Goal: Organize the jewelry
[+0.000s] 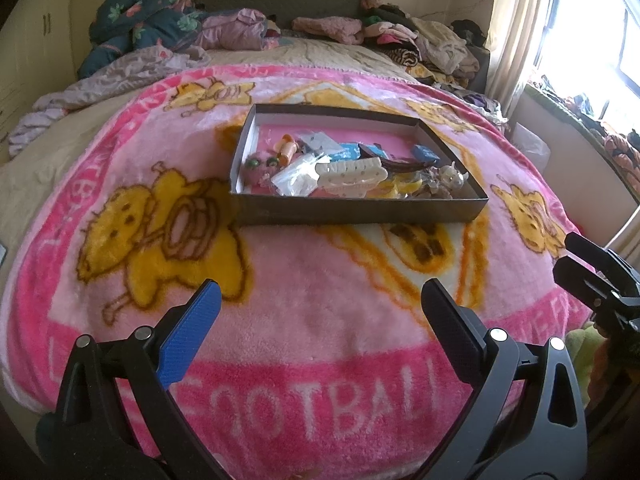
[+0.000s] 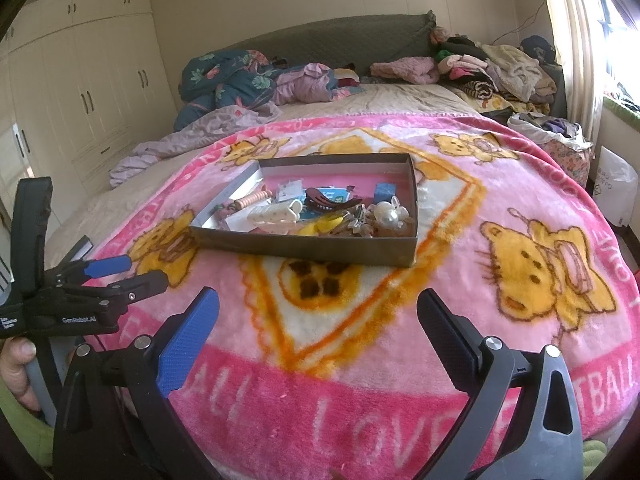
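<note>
Box: a shallow dark cardboard box point(image 1: 360, 210) is set on the pink blanket point(image 1: 320, 340), near the middle of the bed, ahead of both grippers and apart from them.
Long axis: in the left wrist view the box's long sides run across the frame, left to right, with 1 long wall turned toward the camera; in the right wrist view point(image 2: 304, 246) the same axis is seen slanted, the near right corner closest to the camera.
Contents: a cream claw clip point(image 1: 352, 176) lies roughly along the box's length; a dark brown hair clip point(image 2: 332, 202) lies beside it, also lengthwise; a small blue box point(image 1: 425, 153) sits by the right wall; clear and pearl-like pieces point(image 2: 386, 216) are heaped at the right end; a pink fuzzy item point(image 1: 262, 166) is at the left end.
Left gripper: point(image 1: 320, 312) held low over the blanket, jaws spread wide, nothing between them.
Right gripper: point(image 2: 318, 312) likewise held over the blanket, jaws spread wide, nothing gripped.
Seen only from the left wrist: the pink fuzzy item and the bright window point(image 1: 592, 40).
Seen only from the right wrist: the cream wardrobe point(image 2: 80, 80), the left gripper from its side point(image 2: 136, 274), and a thumb point(image 2: 16, 364) on its handle.
Shared background: heaped clothing point(image 1: 400, 40) along the headboard.
</note>
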`<state>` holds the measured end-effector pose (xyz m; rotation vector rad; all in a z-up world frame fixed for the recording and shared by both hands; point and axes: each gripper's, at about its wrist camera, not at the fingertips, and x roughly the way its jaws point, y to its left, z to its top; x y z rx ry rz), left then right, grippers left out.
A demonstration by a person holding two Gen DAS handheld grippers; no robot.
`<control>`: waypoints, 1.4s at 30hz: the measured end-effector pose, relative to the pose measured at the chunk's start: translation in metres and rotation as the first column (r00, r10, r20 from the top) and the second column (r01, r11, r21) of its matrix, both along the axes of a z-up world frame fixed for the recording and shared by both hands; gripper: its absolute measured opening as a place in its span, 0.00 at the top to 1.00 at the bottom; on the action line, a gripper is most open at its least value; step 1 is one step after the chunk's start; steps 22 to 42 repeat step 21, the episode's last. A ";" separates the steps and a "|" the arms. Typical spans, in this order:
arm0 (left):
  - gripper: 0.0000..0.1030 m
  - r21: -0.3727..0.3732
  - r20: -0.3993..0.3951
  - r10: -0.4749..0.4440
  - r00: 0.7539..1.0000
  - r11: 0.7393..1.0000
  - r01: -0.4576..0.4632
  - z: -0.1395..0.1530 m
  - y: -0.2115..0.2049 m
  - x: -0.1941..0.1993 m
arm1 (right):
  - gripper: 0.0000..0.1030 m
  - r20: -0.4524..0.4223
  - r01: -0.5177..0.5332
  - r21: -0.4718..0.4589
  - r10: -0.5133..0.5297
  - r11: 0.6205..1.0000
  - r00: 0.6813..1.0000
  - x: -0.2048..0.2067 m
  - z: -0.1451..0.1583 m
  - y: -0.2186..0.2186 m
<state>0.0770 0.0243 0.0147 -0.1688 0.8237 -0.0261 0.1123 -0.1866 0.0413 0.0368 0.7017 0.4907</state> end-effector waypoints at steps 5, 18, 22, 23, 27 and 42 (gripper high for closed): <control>0.09 -0.023 -0.008 -0.004 1.000 1.000 0.004 -0.005 0.007 -0.002 | 0.04 0.000 0.008 0.000 -0.008 1.000 1.000 0.002 -0.001 -0.004; 0.09 0.020 -0.069 0.307 0.949 0.952 -0.306 -0.020 0.095 0.034 | 0.04 -0.077 0.197 0.010 -0.196 0.980 0.978 0.075 -0.030 -0.067; 0.09 0.059 -0.086 0.421 0.903 0.907 -0.417 -0.025 0.156 0.053 | 0.04 -0.090 0.360 -0.091 -0.368 0.928 0.925 0.132 -0.053 -0.117; 0.09 0.059 -0.086 0.421 0.903 0.907 -0.417 -0.025 0.156 0.053 | 0.04 -0.090 0.360 -0.091 -0.368 0.928 0.925 0.132 -0.053 -0.117; 0.09 0.059 -0.086 0.421 0.903 0.907 -0.417 -0.025 0.156 0.053 | 0.04 -0.090 0.360 -0.091 -0.368 0.928 0.925 0.132 -0.053 -0.117; 0.09 0.059 -0.086 0.421 0.903 0.907 -0.417 -0.025 0.156 0.053 | 0.04 -0.090 0.360 -0.091 -0.368 0.928 0.925 0.132 -0.053 -0.117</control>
